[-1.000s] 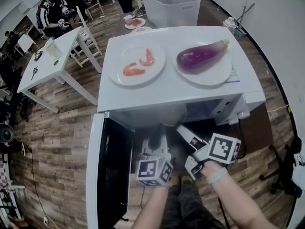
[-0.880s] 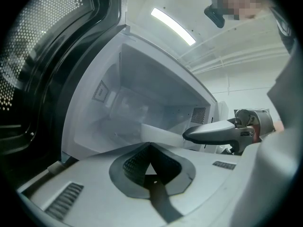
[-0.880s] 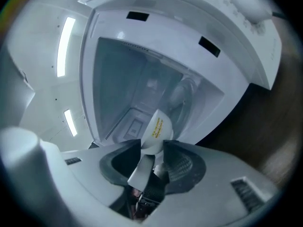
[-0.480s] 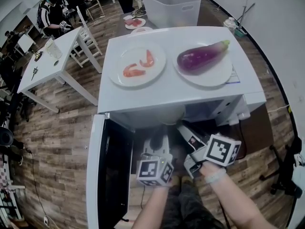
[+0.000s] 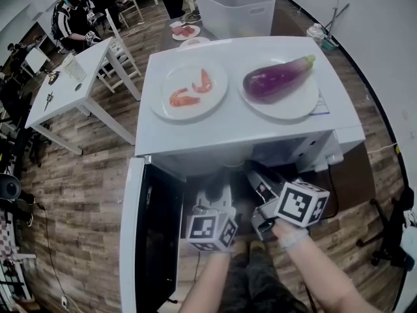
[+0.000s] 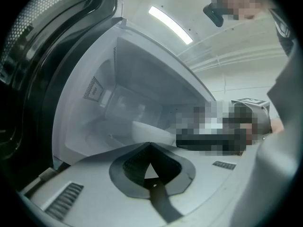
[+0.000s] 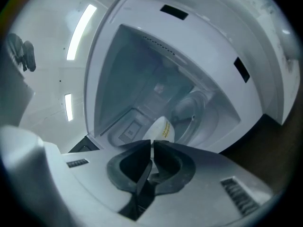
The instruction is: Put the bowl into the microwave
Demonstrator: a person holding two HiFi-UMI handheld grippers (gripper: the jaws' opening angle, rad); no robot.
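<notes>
The bowl (image 6: pixel 147 132) is low inside the microwave (image 5: pixel 234 126) cavity, near the centre of both gripper views. The right gripper (image 7: pixel 152 143) has just been closing, and its jaws now pinch the bowl's thin rim. The left gripper (image 6: pixel 150 144) is clamped at another edge and seems to grip it too, probably to keep it level. The door (image 5: pixel 133 240) stands open at lower left. The cavity walls leave room around the bowl, but the 2 grippers crowd the mouth.
</notes>
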